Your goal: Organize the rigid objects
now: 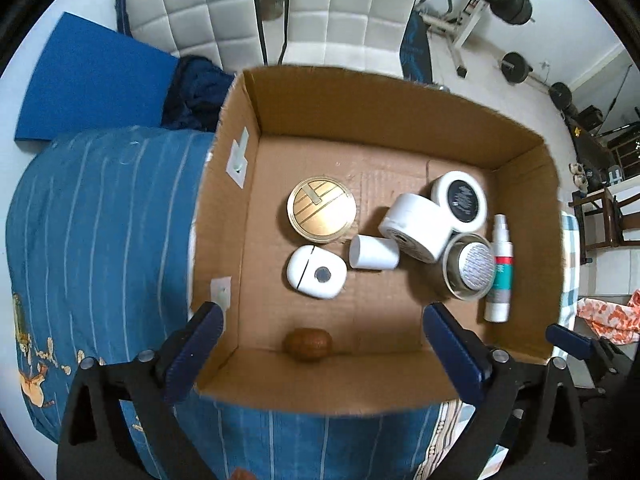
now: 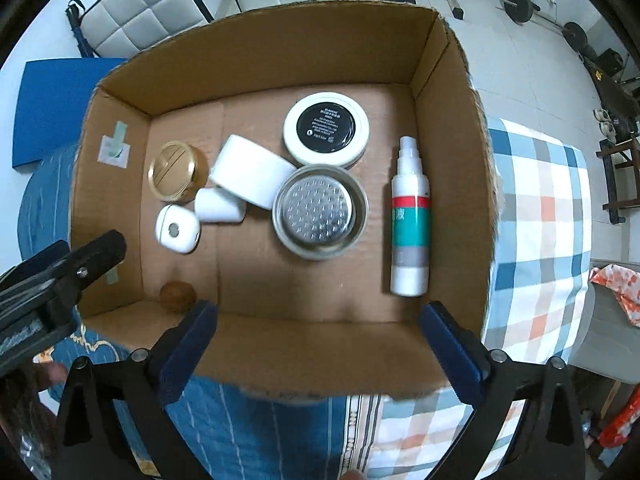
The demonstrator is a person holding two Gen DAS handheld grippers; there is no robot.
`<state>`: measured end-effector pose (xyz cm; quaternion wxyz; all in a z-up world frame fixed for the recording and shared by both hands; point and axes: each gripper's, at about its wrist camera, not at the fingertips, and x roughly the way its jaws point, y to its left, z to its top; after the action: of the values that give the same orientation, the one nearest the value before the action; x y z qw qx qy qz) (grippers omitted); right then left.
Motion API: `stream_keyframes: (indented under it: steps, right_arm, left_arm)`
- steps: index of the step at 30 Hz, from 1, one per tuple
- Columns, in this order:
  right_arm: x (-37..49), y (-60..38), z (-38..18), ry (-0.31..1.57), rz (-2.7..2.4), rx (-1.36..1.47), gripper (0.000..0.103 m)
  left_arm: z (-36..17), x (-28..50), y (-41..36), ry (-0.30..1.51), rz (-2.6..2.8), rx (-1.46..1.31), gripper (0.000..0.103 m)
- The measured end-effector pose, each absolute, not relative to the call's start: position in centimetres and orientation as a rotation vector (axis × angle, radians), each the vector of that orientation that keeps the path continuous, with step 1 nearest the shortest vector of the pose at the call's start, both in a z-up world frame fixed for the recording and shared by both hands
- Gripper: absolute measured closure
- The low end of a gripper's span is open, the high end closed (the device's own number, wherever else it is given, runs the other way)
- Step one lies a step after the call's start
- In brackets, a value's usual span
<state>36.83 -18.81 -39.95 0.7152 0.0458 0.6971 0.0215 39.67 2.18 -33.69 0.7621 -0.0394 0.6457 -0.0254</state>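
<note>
An open cardboard box [image 1: 400,116] [image 2: 280,60] holds several objects: a gold-lidded jar [image 1: 322,210] [image 2: 173,176], a white case [image 1: 316,273] [image 2: 177,229], a small white cap [image 1: 374,253] [image 2: 218,205], a white cylinder [image 1: 416,226] [image 2: 252,176], a white jar with a black label [image 1: 460,197] [image 2: 326,129], a metal cup [image 1: 470,267] [image 2: 320,211], a spray bottle [image 1: 499,270] [image 2: 410,220] and a brown ball [image 1: 308,343] [image 2: 178,295]. My left gripper [image 1: 322,312] is open and empty above the box's near wall. My right gripper [image 2: 318,312] is open and empty over the near wall.
The box rests on a bed with a blue striped cover [image 1: 100,220] and a checked sheet [image 2: 540,220]. A blue mat [image 1: 92,84], white padded chairs [image 1: 340,12] and gym weights [image 1: 516,4] lie beyond. The left gripper's body [image 2: 60,272] shows at the right wrist view's left edge.
</note>
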Motion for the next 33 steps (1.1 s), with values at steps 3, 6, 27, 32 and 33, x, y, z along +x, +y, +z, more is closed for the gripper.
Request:
stream_keyframes:
  steps: [3, 6, 27, 32, 33]
  right_arm:
    - [35.6, -18.4, -38.7, 1.526, 0.04, 0.093, 0.0]
    - [34.2, -18.5, -37.9, 1.5, 0.04, 0.078, 0.0]
    - [18.6, -21.3, -21.9, 1.264, 0.079, 0.111, 0.0]
    - [14.9, -21.9, -17.5, 1.196, 0.08, 0.125, 0.0]
    - [14.4, -21.9, -16.9, 1.185, 0.079, 0.122, 0.0]
  left_arm:
    - [-31.9, 38.0, 2.4, 1.37, -0.058, -0.075, 0.0]
    - [-30.6, 36.5, 2.6, 1.34, -0.058, -0.078, 0.0]
    - [-16.4, 21.3, 1.6, 1.1, -0.029, -0.02, 0.0]
    - [-13.2, 18.4, 1.3, 1.067, -0.06, -0.034, 0.0]
    - [-12.7, 18.0, 1.2, 1.063, -0.064, -0.034, 0.0]
